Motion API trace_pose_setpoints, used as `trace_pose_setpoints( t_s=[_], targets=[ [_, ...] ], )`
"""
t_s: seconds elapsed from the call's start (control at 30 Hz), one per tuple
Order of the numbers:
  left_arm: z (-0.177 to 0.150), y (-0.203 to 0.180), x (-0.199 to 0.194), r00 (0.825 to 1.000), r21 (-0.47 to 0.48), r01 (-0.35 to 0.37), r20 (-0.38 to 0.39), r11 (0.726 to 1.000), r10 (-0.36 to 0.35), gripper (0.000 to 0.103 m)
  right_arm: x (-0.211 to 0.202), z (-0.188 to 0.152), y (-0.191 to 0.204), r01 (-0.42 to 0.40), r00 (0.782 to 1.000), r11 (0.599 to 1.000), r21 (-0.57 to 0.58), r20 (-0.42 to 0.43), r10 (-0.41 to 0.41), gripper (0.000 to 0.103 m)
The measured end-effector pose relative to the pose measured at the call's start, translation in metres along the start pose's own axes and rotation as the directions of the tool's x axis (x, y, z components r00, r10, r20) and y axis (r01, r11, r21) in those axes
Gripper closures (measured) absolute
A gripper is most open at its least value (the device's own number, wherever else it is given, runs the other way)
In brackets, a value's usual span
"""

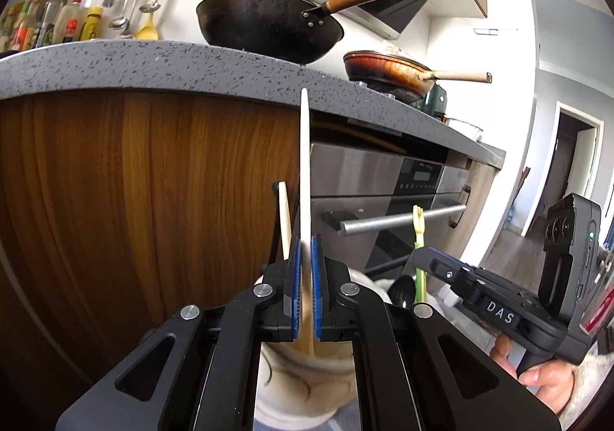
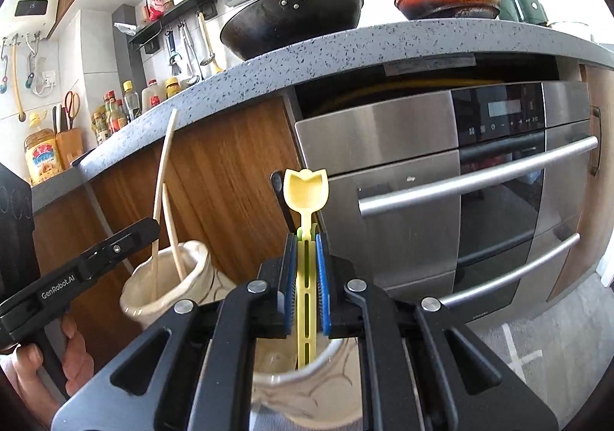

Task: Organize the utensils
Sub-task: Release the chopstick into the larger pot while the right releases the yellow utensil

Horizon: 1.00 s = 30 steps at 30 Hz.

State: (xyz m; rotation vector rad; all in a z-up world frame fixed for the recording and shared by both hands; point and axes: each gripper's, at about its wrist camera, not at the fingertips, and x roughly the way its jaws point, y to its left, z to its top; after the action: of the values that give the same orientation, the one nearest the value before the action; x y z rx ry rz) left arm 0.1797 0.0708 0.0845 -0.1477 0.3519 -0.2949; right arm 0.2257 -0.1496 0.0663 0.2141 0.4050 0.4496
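right wrist, right tongs (image 2: 306, 239) level-ish, clamping yellow spoon (image 2: 308, 190) upright

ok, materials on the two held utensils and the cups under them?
Pale utensil in the left gripper: looks like unfinished wood or bamboo, matte, faint grain. Yellow tulip spoon in the right gripper: moulded plastic, slotted handle, slight gloss. Cream cups: likely glazed ceramic, with a shiny, thick rim.

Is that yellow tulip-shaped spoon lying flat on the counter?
No, the yellow tulip-shaped spoon stands upright, clamped between the right gripper's fingers above a cream ceramic holder.
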Motion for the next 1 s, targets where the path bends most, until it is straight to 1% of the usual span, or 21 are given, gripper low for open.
trace_pose_setpoints(
  t_s=[0.23, 0.37, 0.67, 0.77, 0.87, 0.9, 0.97, 1.0],
  targets=[
    [-0.009, -0.008, -0.01, 0.999, 0.05, 0.005, -0.036, 0.999, -0.003, 0.097, -0.011, -0.008, 0.005, -0.016, 0.998, 0.999, -0.045, -0.059, 0.014, 0.093],
    [-0.011, -0.009, -0.009, 0.998, 0.045, 0.014, -0.062, 0.999, -0.011, 0.097, -0.012, -0.013, 0.011, -0.013, 0.994, 0.997, -0.07, -0.108, 0.006, 0.093],
    [-0.012, -0.009, -0.009, 0.997, 0.043, 0.009, -0.073, 0.999, -0.006, 0.097, -0.008, -0.02, 0.018, -0.003, 0.987, 0.994, -0.109, -0.162, -0.015, 0.093],
    [-0.012, -0.008, -0.011, 0.997, 0.038, 0.005, -0.073, 0.999, -0.003, 0.097, -0.008, -0.02, 0.018, -0.002, 0.986, 0.994, -0.113, -0.165, -0.017, 0.093],
    [-0.012, -0.008, -0.012, 0.997, 0.035, 0.006, -0.081, 0.999, -0.003, 0.097, -0.009, -0.019, 0.018, -0.001, 0.986, 0.994, -0.11, -0.165, -0.018, 0.091],
    [-0.011, -0.009, -0.012, 0.997, 0.035, 0.005, -0.082, 0.999, -0.002, 0.096, -0.01, -0.018, 0.018, -0.002, 0.986, 0.994, -0.109, -0.164, -0.016, 0.087],
    [-0.011, -0.009, -0.015, 0.997, 0.034, 0.008, -0.08, 0.999, -0.005, 0.09, -0.013, -0.016, 0.019, -0.003, 0.988, 0.994, -0.107, -0.155, -0.013, 0.08],
    [-0.01, -0.01, -0.017, 0.997, 0.034, 0.007, -0.076, 0.999, -0.005, 0.088, -0.016, -0.015, 0.018, -0.002, 0.989, 0.994, -0.105, -0.15, -0.013, 0.079]
  ],
)
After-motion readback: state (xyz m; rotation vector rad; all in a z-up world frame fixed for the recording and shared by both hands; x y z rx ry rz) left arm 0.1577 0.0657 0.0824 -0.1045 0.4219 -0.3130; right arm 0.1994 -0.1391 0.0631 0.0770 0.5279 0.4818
